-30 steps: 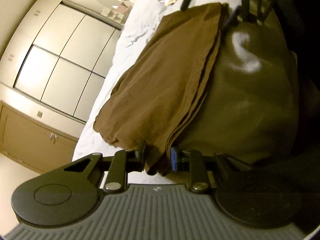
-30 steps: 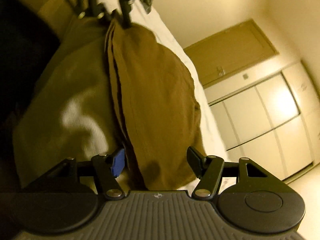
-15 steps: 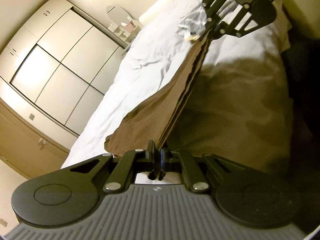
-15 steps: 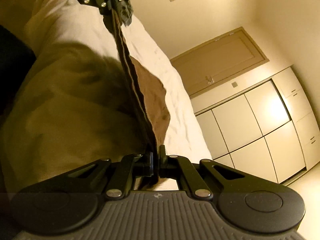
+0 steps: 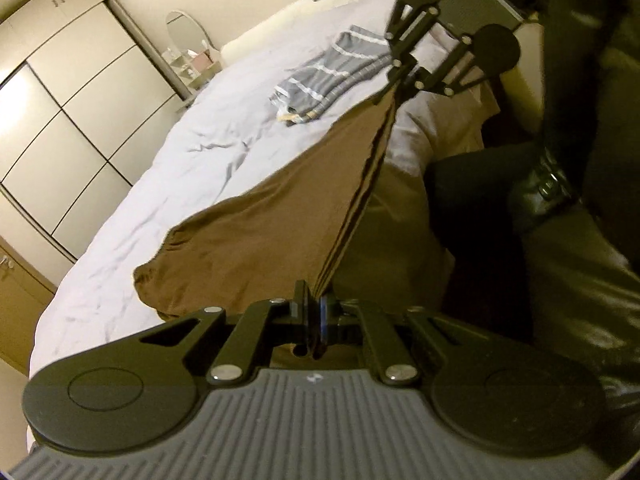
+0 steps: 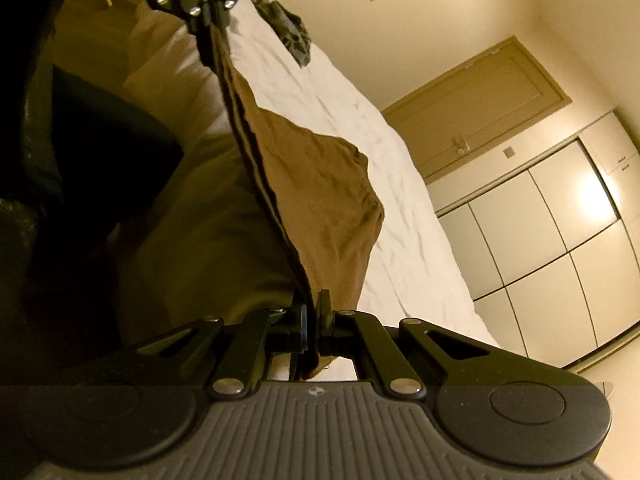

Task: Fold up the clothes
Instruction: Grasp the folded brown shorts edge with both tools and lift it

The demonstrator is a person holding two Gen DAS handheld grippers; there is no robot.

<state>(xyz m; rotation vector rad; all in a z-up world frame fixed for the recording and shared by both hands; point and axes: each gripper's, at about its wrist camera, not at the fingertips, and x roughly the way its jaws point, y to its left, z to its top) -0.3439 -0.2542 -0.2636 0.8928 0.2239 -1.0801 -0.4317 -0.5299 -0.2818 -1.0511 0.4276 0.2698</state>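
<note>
A brown garment point(image 5: 272, 232) point(image 6: 320, 192), folded into several layers, is stretched taut between my two grippers, and its free part drapes down onto the bed. My left gripper point(image 5: 316, 312) is shut on one end of its layered edge. The right gripper point(image 6: 314, 320) is shut on the other end. Each gripper also shows in the other's view: the right gripper point(image 5: 404, 80) at the top of the left wrist view, the left gripper point(image 6: 212, 12) at the top of the right wrist view.
The bed has a white sheet point(image 5: 168, 184) point(image 6: 360, 112). A grey striped folded garment point(image 5: 332, 72) lies further up it, and a dark crumpled garment point(image 6: 290, 28) lies at the other end. A person's dark-clothed legs point(image 5: 560, 240) stand beside the bed. Wardrobe doors point(image 5: 60, 112) line the wall.
Both grippers went from open around the folded edge to shut on it, then moved apart and lifted, pulling the brown garment taut above the bed.
</note>
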